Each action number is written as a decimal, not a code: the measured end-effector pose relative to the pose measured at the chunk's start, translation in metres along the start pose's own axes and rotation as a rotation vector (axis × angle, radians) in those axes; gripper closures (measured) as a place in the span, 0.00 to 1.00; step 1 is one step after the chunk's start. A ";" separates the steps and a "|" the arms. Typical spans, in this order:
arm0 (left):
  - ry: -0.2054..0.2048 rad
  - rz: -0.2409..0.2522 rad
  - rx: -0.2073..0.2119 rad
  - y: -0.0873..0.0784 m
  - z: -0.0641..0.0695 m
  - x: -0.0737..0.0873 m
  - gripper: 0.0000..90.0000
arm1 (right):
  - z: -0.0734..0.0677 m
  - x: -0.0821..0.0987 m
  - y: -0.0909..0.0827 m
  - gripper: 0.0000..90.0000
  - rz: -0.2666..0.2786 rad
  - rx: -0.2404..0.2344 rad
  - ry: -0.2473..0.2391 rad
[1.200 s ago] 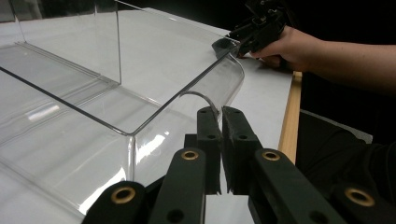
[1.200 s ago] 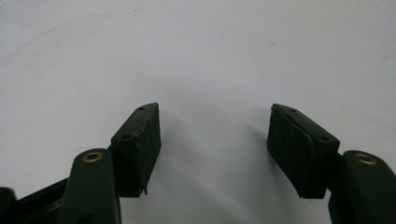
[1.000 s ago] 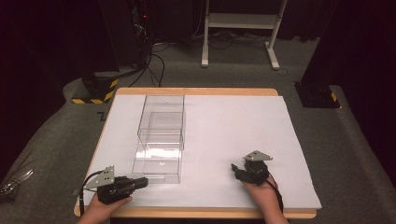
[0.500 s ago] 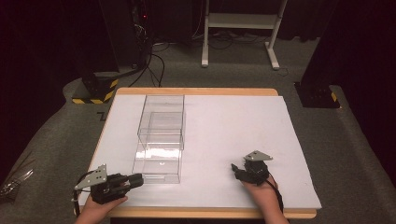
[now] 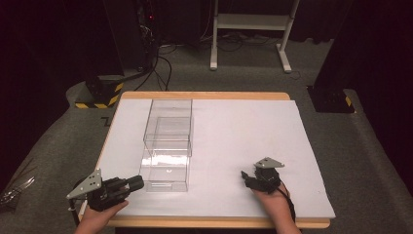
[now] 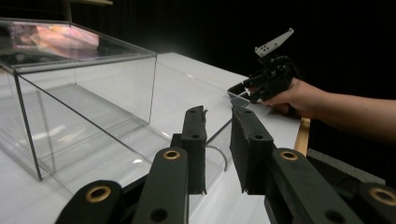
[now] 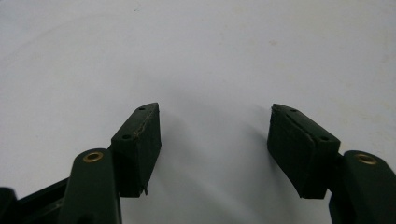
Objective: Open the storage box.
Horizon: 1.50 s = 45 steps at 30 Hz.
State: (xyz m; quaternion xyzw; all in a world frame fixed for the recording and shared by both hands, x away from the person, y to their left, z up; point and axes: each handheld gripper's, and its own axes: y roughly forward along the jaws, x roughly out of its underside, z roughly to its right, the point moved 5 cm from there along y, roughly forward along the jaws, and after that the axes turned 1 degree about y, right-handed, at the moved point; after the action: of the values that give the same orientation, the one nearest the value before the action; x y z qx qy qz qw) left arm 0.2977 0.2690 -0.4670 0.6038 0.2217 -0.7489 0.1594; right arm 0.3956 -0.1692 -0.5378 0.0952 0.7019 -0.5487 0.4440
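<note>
— Where's the clear rectangular plastic box (image 5: 167, 146)?

— It's sitting left of centre on the white worktop (image 5: 243, 136). I'm holding my left gripper (image 5: 134, 184) just beside its near end, jaws having just opened narrowly, nothing between them; my right gripper (image 5: 245, 178) is resting wide apart, empty.

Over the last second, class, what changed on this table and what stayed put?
The left tool drew slightly back toward the table's near-left corner, off the clear box; its jaws have just been opening, with nothing between them. The right tool, open on the white sheet, and the box stayed put.
</note>
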 end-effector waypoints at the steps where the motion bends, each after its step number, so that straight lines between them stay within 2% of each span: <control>1: 0.005 0.004 -0.004 0.000 0.000 -0.002 0.83 | 0.000 0.000 0.000 0.39 0.000 0.000 -0.001; 5: 0.005 0.034 -0.033 -0.002 -0.002 -0.009 0.81 | 0.000 0.000 0.000 0.39 0.000 0.000 0.000; 9: 0.029 0.051 -0.121 -0.005 -0.009 -0.014 0.78 | 0.000 0.000 0.000 0.39 0.001 0.001 -0.004; 13: 0.032 0.072 -0.249 -0.013 -0.023 -0.015 0.73 | 0.000 0.000 0.000 0.39 0.001 0.001 -0.004; 15: 0.037 0.069 -0.300 -0.017 -0.030 -0.014 0.71 | 0.000 0.000 0.000 0.39 0.001 0.001 -0.005; 17: 0.041 0.065 -0.383 -0.023 -0.039 -0.011 0.68 | 0.000 0.000 0.000 0.39 0.001 0.001 -0.005; 18: 0.041 0.065 -0.383 -0.023 -0.039 -0.011 0.67 | 0.000 0.000 0.000 0.39 0.001 0.001 -0.004; 19: 0.037 0.066 -0.413 -0.025 -0.043 -0.010 0.67 | 0.000 0.000 0.000 0.39 0.001 0.001 -0.004; 20: 0.039 0.061 -0.461 -0.028 -0.048 -0.007 0.65 | 0.000 0.000 0.000 0.39 0.000 0.001 -0.004; 22: 0.040 0.049 -0.524 -0.032 -0.056 -0.003 0.62 | 0.000 0.000 0.000 0.39 0.000 0.001 -0.004; 24: 0.029 0.028 -0.573 -0.034 -0.063 0.003 0.59 | 0.000 0.000 0.000 0.39 0.002 0.001 -0.004; 27: 0.005 -0.034 -0.626 -0.033 -0.075 0.015 0.56 | 0.000 0.000 0.000 0.39 0.001 0.001 -0.004; 32: -0.017 -0.136 -0.677 -0.029 -0.087 0.032 0.52 | 0.000 0.000 0.000 0.39 0.001 0.000 -0.004; 37: -0.040 -0.216 -0.687 -0.025 -0.092 0.043 0.49 | 0.000 0.000 0.000 0.39 0.001 0.000 -0.004; 45: -0.050 -0.262 -0.693 -0.020 -0.093 0.046 0.45 | 0.000 0.000 0.000 0.39 0.000 0.001 -0.005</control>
State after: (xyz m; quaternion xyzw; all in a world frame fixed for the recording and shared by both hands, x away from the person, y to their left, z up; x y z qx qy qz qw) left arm 0.3552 0.3367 -0.5249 0.4619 0.5334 -0.6581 0.2626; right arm 0.3957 -0.1693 -0.5378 0.0941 0.7007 -0.5492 0.4455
